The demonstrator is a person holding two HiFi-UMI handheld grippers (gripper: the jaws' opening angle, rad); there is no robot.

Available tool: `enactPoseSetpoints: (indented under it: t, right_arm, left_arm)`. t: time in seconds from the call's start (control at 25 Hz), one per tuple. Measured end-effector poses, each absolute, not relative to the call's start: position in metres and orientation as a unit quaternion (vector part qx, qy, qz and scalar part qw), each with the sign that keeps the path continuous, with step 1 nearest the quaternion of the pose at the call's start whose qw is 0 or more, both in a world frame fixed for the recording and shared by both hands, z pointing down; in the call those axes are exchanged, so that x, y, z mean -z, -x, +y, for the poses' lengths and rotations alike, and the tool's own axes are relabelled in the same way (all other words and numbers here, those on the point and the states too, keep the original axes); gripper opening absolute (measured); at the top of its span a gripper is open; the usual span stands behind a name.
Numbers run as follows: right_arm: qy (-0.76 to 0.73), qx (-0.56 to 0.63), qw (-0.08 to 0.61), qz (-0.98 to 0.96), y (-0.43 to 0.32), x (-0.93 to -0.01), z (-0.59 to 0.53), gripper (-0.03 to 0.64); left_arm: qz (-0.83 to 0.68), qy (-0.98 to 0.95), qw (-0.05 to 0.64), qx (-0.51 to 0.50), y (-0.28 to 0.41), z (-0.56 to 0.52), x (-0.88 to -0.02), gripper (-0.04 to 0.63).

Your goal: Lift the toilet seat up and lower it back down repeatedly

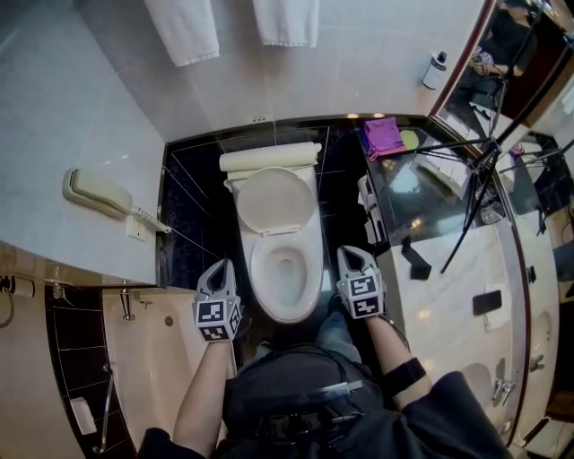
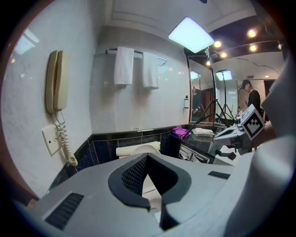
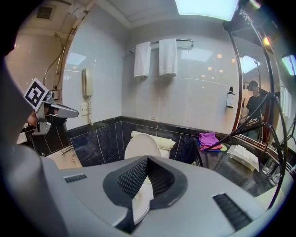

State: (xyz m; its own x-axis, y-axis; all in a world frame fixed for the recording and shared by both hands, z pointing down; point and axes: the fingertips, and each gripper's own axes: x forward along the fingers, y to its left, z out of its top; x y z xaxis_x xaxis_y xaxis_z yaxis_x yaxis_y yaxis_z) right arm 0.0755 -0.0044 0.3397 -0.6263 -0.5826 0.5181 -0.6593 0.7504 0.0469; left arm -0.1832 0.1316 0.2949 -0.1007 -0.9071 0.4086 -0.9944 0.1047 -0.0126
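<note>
White ceramic toilet bowl (image 1: 265, 300): centre of the head view, open, lying between my two grippers.

Toilet seat (image 1: 273, 202): raised, standing upright against the cistern (image 1: 269, 159), just above the bowl in the frame. I cannot tell the seat ring from the lid.

Left gripper (image 1: 218, 266): just left of the bowl's rim and apart from the seat. Its fingers (image 2: 134, 178) are closed tip to tip with nothing between them.

Right gripper (image 1: 354, 254): just right of the bowl's rim, also clear of the seat. Its fingers (image 3: 132, 178) are closed and hold nothing.

Wall phone (image 1: 97, 193): cream, left of frame, with a coiled cord hanging from it.

Towels (image 1: 184, 27): two, white, hanging at the top of the frame.

Counter (image 1: 430, 215): dark and glossy, to the right of the toilet.

Purple cloth (image 1: 384, 134): on the counter's far corner.

Bottle (image 1: 435, 70): white, on the wall at upper right.
</note>
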Motion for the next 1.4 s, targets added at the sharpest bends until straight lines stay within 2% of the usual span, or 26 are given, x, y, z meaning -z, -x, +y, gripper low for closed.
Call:
enactPoseSetpoints:
  t: [0.72, 0.96, 1.16, 1.28, 1.4]
  right_arm:
    - [-0.344, -0.095, 0.288, -0.889, -0.061, -0.369, -0.019, 0.024]
    - [-0.338, -0.156, 0.31, -0.874, -0.073, -0.432, -0.014, 0.14]
    - [-0.348, -0.232, 0.337, -0.844, -0.099, -0.534, -0.005, 0.212]
    - [-0.343, -0.273, 0.352, -0.827, -0.105, -0.589, 0.015, 0.246]
    - [-0.345, -0.318, 0.364, -0.805, -0.114, -0.647, 0.04, 0.247]
  left_arm:
    - [-0.721, -0.662, 0.133, -0.154, 0.183, 0.121, -0.309, 0.0]
    - [-0.72, -0.661, 0.126, -0.17, 0.177, 0.119, -0.339, 0.0]
    - [-0.713, -0.666, 0.124, -0.183, 0.171, 0.118, -0.385, 0.0]
    - [-0.704, -0.669, 0.135, -0.198, 0.168, 0.127, -0.418, 0.0]
    - [-0.698, -0.668, 0.145, -0.213, 0.17, 0.139, -0.457, 0.0]
